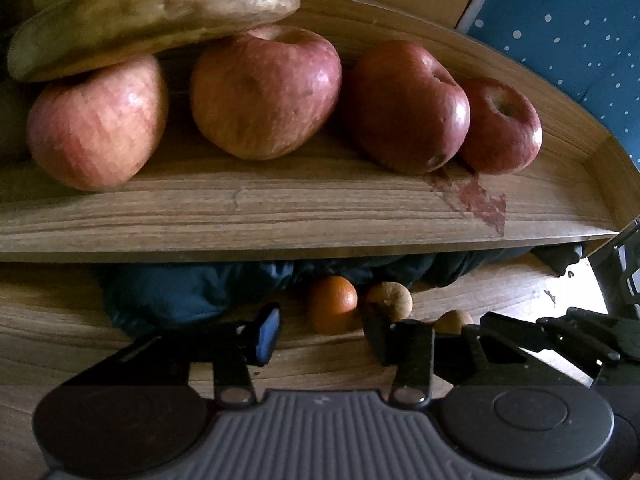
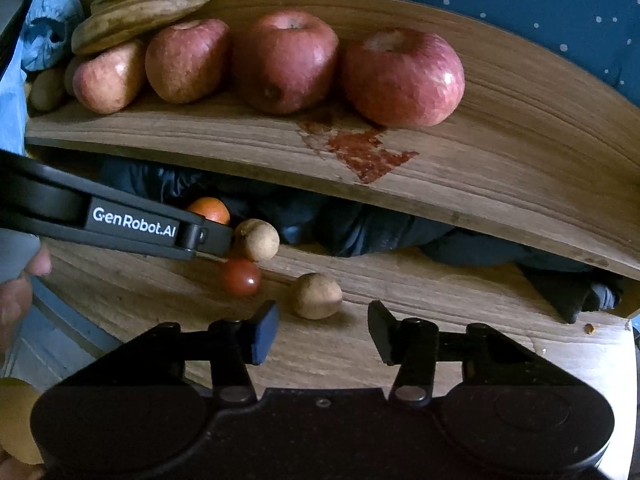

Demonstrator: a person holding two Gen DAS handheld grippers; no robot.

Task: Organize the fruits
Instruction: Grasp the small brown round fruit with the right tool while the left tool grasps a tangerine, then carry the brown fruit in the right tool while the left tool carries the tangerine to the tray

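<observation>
On the lower wooden shelf (image 2: 400,344) lie an orange (image 1: 332,304), a tan round fruit (image 1: 390,300), a small red tomato (image 2: 240,278) and a second brown round fruit (image 2: 316,295). My left gripper (image 1: 322,334) stands open, and the orange sits just beyond its fingertips, untouched. In the right wrist view the left gripper (image 2: 222,242) reaches in from the left beside the orange (image 2: 210,210). The jaws of my right gripper (image 2: 323,330) are open and empty, with the brown fruit just ahead of them. Several red apples (image 1: 264,92) and bananas (image 1: 152,12) rest on the upper shelf (image 1: 280,216).
A dark blue cloth (image 1: 180,292) fills the back of the lower shelf. A red stain (image 2: 360,152) marks the upper shelf's front. A person's hand (image 2: 16,292) shows at the left, with a yellowish fruit (image 2: 16,420) below. Blue dotted fabric (image 1: 568,40) lies behind.
</observation>
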